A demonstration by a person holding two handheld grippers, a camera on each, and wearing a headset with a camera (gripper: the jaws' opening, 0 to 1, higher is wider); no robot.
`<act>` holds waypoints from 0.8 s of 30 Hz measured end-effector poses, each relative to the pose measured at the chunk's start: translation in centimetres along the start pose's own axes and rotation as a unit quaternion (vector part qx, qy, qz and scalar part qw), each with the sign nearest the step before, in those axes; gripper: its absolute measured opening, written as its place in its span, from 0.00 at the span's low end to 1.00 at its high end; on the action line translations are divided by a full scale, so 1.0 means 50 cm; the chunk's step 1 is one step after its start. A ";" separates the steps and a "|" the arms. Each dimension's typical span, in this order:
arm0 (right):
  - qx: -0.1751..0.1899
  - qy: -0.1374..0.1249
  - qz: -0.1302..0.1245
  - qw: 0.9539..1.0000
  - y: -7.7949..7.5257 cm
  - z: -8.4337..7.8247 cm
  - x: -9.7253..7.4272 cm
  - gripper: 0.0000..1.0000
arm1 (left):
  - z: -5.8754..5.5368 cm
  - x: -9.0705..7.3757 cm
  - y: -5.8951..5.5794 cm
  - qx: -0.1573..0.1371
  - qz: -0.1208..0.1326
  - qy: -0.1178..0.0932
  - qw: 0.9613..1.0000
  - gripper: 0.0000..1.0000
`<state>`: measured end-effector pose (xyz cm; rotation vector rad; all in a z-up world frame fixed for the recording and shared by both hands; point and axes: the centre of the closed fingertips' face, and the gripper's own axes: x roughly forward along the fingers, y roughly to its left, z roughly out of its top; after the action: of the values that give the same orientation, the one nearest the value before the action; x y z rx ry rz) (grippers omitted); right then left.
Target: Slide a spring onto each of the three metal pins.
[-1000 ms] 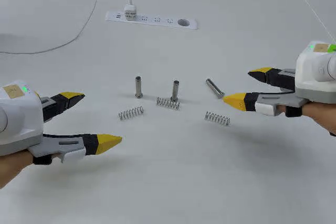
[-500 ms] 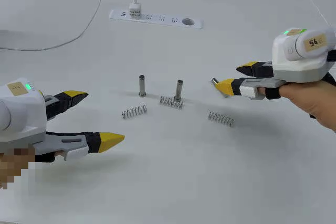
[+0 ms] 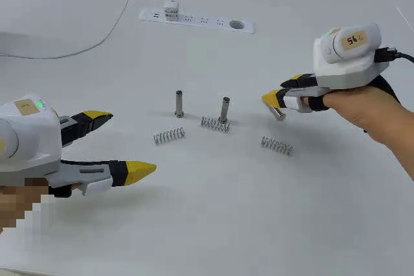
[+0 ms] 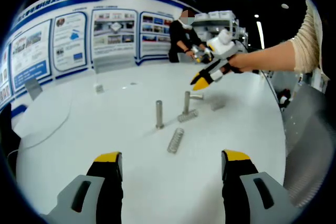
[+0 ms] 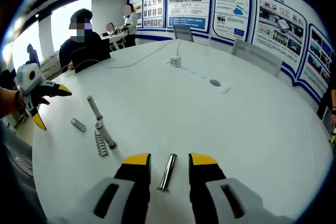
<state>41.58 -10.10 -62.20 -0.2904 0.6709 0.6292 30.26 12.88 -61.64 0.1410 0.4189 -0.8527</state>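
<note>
- White table (image 3: 213, 211), smooth and pale all across.
- At the far edge, a white power strip (image 3: 197, 20) lying flat, a charger (image 3: 171, 11) plugged in near its left end, a white cable (image 3: 110, 30) curling off leftward.
- Mid-table, left pin (image 3: 179, 104) standing upright, middle pin (image 3: 224, 110) upright just beside it.
- Off to the right, third pin (image 5: 167, 171) down on its side.
- Left spring (image 3: 169, 136) flat in front of the left pin, clear of it.
- Middle spring (image 3: 215, 124) right at the foot of the middle pin.
- Right spring (image 3: 277, 146) lying alone, near the fallen pin.
</note>
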 end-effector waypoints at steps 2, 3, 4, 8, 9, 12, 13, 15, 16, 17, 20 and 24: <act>0.000 0.004 -0.004 1.000 -0.004 -0.002 0.005 0.27 | -0.001 0.000 0.000 -0.001 0.000 0.001 1.000 0.78; 0.002 0.007 -0.004 1.000 -0.005 -0.003 0.007 0.26 | -0.002 0.000 0.001 -0.001 0.000 0.001 1.000 0.78; 0.003 0.009 -0.003 1.000 -0.004 -0.004 0.009 0.26 | -0.002 0.000 0.001 -0.002 0.001 0.001 1.000 0.78; 0.000 0.020 -0.005 1.000 -0.005 -0.007 0.022 0.24 | -0.003 0.000 0.001 -0.003 0.001 0.001 1.000 0.78; 0.001 0.023 -0.004 1.000 -0.005 -0.008 0.025 0.23 | -0.003 0.000 0.001 -0.003 0.001 0.001 1.000 0.78; -0.002 0.032 -0.004 0.999 -0.005 -0.012 0.034 0.21 | -0.006 0.000 0.002 -0.004 0.001 0.003 1.000 0.78; -0.001 0.034 -0.004 0.999 -0.004 -0.013 0.035 0.21 | -0.007 0.000 0.002 -0.004 0.001 0.003 1.000 0.78; -0.001 0.041 -0.004 0.999 -0.003 -0.017 0.041 0.20 | -0.009 0.001 0.002 -0.005 0.000 0.004 1.000 0.77; -0.001 0.042 -0.005 0.999 -0.004 -0.018 0.042 0.19 | -0.010 0.001 0.002 -0.005 0.000 0.004 1.000 0.77; 0.001 0.047 -0.005 0.999 -0.004 -0.021 0.045 0.18 | -0.012 0.001 0.002 -0.006 0.000 0.004 1.000 0.77; 0.003 0.054 -0.007 0.999 -0.006 -0.027 0.051 0.17 | -0.012 0.002 0.001 -0.007 -0.001 0.005 1.000 0.77; 0.008 0.059 -0.009 0.998 -0.011 -0.029 0.060 0.15 | -0.013 0.005 0.001 -0.008 -0.002 0.004 1.000 0.77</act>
<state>43.05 -9.81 -65.21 -0.3200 0.7857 0.5932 30.25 12.94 -62.32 0.1296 0.4334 -0.8525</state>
